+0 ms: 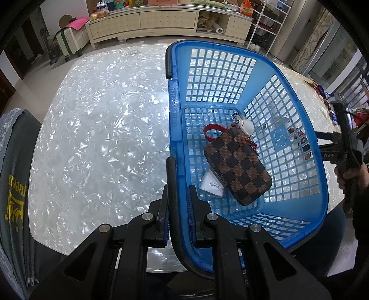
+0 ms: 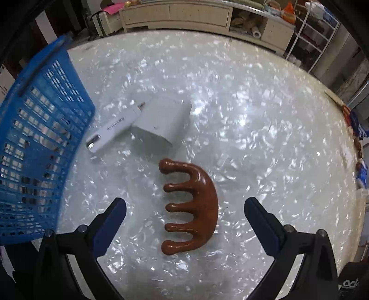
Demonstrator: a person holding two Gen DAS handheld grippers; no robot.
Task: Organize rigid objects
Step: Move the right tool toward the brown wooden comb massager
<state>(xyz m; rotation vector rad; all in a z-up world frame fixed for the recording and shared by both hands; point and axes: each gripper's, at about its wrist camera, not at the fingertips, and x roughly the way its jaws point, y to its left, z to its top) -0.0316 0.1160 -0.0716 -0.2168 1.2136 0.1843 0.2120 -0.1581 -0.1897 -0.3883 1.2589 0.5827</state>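
My left gripper [image 1: 178,192] is shut on the black handle and near rim of the blue basket [image 1: 297,219], which looks tilted. In the basket lie a brown checkered pouch [image 1: 238,167] with a red loop, a white figurine [image 1: 242,125] and a white charger [image 1: 213,184]. My right gripper [image 2: 184,207] is open, its fingers on either side of a brown wooden massage comb [image 2: 196,205] lying on the table. Beyond it lie a white box [image 2: 165,122] and a white elongated device [image 2: 115,129]. The basket [image 2: 34,138] shows at the left of the right wrist view.
The table [image 1: 103,138] has a glossy pearl-patterned top. Beads and blue items [image 2: 357,138] lie along its right edge. A cream cabinet [image 1: 161,20], a suitcase [image 1: 69,39] and a white wire rack [image 1: 265,23] stand beyond the table.
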